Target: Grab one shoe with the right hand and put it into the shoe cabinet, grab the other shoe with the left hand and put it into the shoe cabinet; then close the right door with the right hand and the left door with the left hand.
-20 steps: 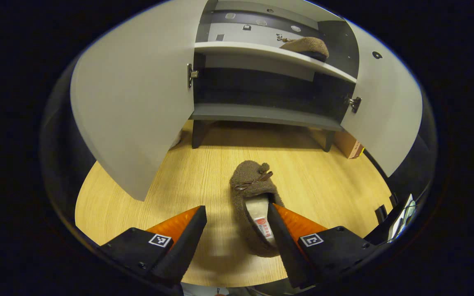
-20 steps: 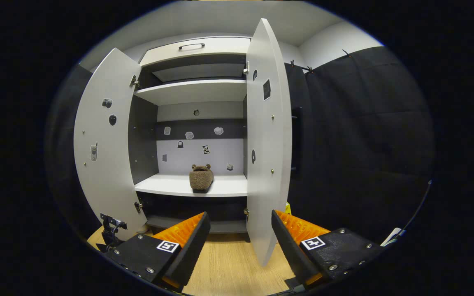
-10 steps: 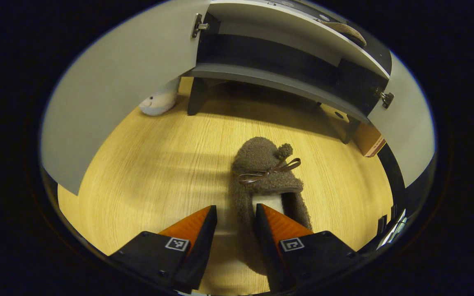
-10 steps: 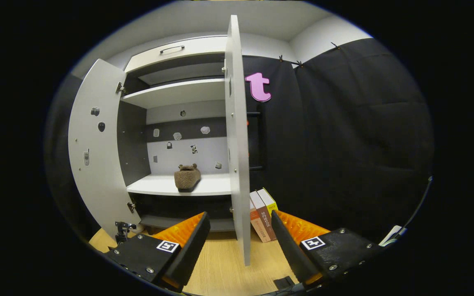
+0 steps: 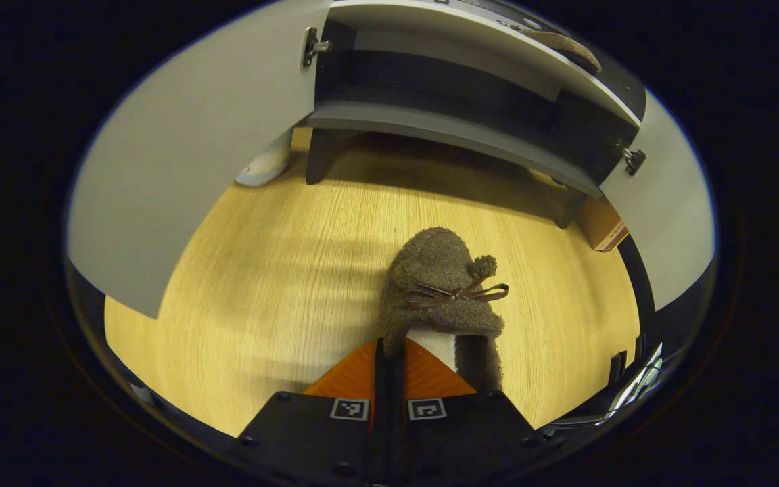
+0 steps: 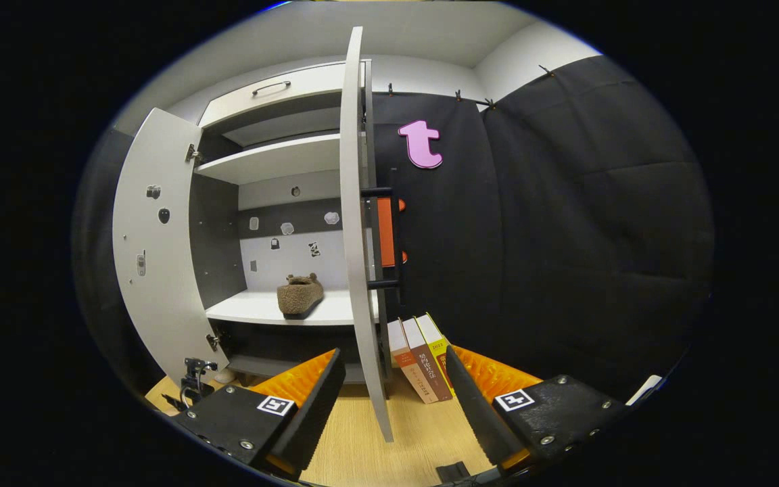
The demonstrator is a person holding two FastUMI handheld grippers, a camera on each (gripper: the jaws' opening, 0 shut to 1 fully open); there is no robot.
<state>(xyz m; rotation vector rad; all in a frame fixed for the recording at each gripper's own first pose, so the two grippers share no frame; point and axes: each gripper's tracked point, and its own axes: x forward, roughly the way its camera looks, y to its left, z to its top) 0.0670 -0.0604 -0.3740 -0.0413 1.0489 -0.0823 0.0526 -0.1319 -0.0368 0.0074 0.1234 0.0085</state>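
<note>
The cabinet (image 6: pixel 274 203) stands open on the wooden floor (image 5: pixel 281 284). In the right gripper view its left door (image 6: pixel 153 257) swings wide, and its right door (image 6: pixel 357 230) is seen nearly edge-on, its dark handle (image 6: pixel 383 237) on the outer face. One brown fuzzy shoe (image 6: pixel 299 295) sits on the white shelf (image 6: pixel 254 312) inside, toe toward the back. Three books (image 6: pixel 420 355) lean on the floor just right of the right door, against the black cloth wall.

In the left gripper view the other shoe (image 5: pixel 440 291) lies on the floor in front of the cabinet, toe and ribbon bow toward it. The left tongs (image 5: pixel 389 355) are pinched narrow on the near left rim of the shoe's opening, one finger inside and one outside. A pale object (image 5: pixel 262 166) lies on the floor by the cabinet's leg, partly behind the left door.

The right tongs (image 6: pixel 393 382) stand wide and hold nothing, the lower edge of the right door between their fingers from this view.
</note>
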